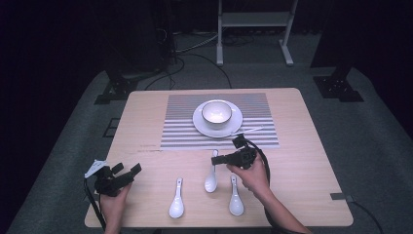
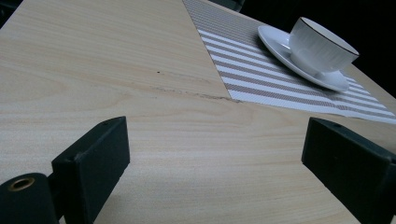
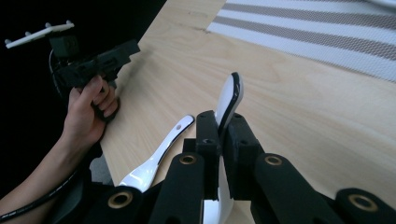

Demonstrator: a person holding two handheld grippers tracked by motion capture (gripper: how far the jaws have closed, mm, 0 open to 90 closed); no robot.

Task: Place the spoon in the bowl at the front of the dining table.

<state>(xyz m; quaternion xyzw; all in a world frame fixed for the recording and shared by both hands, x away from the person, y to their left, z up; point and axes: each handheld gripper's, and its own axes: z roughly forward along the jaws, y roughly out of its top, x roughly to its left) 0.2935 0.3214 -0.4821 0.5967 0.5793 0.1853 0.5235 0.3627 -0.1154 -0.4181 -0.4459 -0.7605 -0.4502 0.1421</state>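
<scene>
- Tabletop (image 1: 302, 161): one, pale wood, flat and bare where I'm working.
- Striped placemat (image 1: 253, 105): one, thin and woven, lies flat on the far half. Looks soft, so I'd expect it to slide or wrinkle if dragged.
- Plate (image 1: 200, 126): one, white, centred on the placemat.
- Bowl (image 1: 216, 112): one, white with a dark rim, sits on the plate. Looks like ceramic to me: rigid, breakable.
- Left hand-held gripper (image 1: 127, 172): jaws wide apart, empty, low over the near-left tabletop.
- Right hand-held gripper (image 3: 223, 135): jaws clamped on the middle spoon's handle, near-centre of the tabletop.
- Spoons: three, white, glossy soup type, in a row along the near edge.
  - Left spoon (image 1: 177, 204): lies free.
  - Middle spoon (image 1: 211, 181): handle in my right jaws, bowl end toward me; I can't tell if it's off the wood.
  - Right spoon (image 1: 235, 200): lies free, just beside my right hand (image 1: 255, 176).
- Handling call: light, stiff, slick glaze, chips if dropped. Grip mid-handle, across the narrow sides, firm, not hard.
</scene>
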